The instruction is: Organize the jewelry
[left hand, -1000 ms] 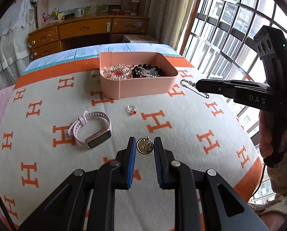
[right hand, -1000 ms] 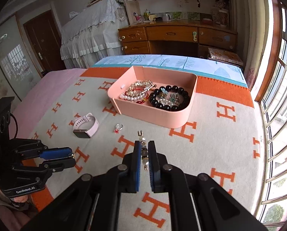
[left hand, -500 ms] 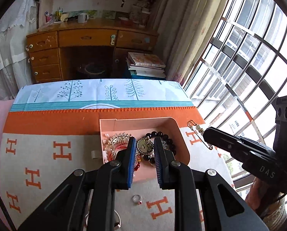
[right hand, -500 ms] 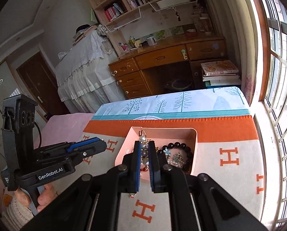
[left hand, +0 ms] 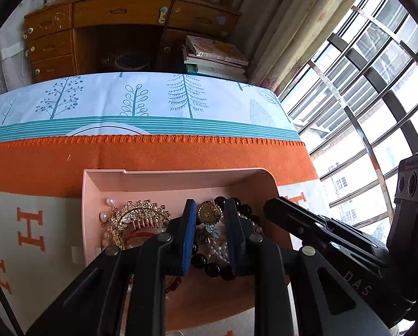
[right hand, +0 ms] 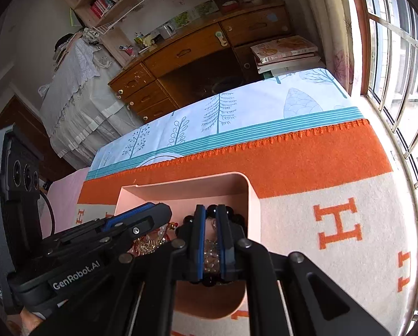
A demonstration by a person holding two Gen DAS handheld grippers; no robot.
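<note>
A pink tray [left hand: 181, 179] sits on the orange and white H-pattern blanket and holds a gold hair comb [left hand: 137, 215], pearls and a black bead bracelet [left hand: 209, 267]. My left gripper [left hand: 209, 214] hangs over the tray, shut on a round gold brooch [left hand: 209, 213]. My right gripper [right hand: 209, 215] is also over the tray [right hand: 186, 184], its jaws narrowly apart; whether the safety pin is still between them cannot be told. The black bead bracelet [right hand: 231, 212] lies just beyond its tips. Each gripper shows in the other's view, close beside it.
The blanket [right hand: 321, 162] gives way to a tree-print sheet [left hand: 136, 100] at the bed's far edge. A wooden desk [left hand: 119, 28] and stacked books [left hand: 214, 56] stand beyond. A barred window [left hand: 377, 98] is on the right.
Both grippers have moved forward and down from above the blanket to over the tray. The left carried the gold brooch along. The pin seen in the right gripper earlier is no longer clearly visible.
</note>
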